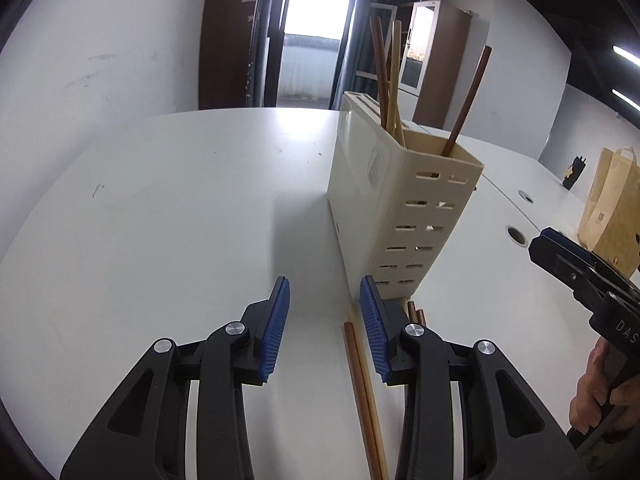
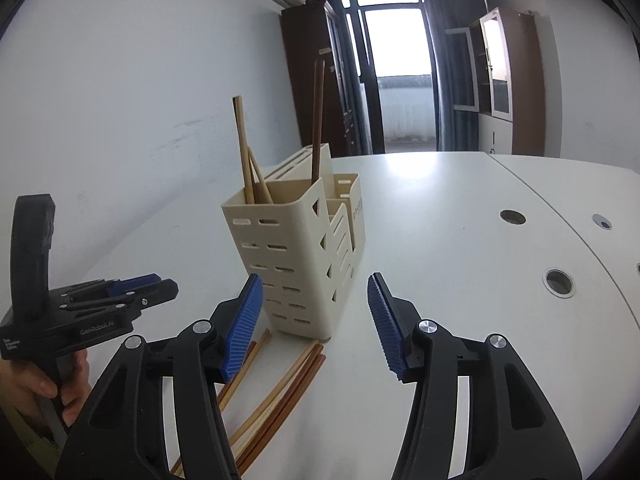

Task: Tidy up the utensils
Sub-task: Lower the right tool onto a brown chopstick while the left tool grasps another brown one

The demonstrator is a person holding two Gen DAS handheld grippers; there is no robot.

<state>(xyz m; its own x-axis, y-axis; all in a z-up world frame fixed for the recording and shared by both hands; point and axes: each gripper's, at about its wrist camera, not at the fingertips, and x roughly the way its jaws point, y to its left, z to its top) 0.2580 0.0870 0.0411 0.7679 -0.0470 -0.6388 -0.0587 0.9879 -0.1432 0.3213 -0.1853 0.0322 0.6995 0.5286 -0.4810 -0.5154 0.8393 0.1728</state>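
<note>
A cream slotted utensil holder (image 1: 400, 200) (image 2: 304, 248) stands upright on the white table (image 1: 180, 220). Three chopsticks (image 1: 384, 76) (image 2: 248, 148) stick up out of it. Several loose wooden chopsticks (image 1: 364, 392) (image 2: 280, 384) lie flat on the table by its near base. My left gripper (image 1: 325, 282) is open just above the table, nothing between its blue pads, the loose sticks under its right finger. My right gripper (image 2: 315, 278) is open and empty in front of the holder, above the loose sticks. Each wrist view shows the other gripper at its edge, held in a hand.
A brown paper bag (image 1: 608, 216) and a small dark object (image 1: 574, 172) sit at the far right of the table. Round cable holes (image 2: 558, 282) mark the table's right part. A white wall runs along the left, with cabinets and a glass door behind.
</note>
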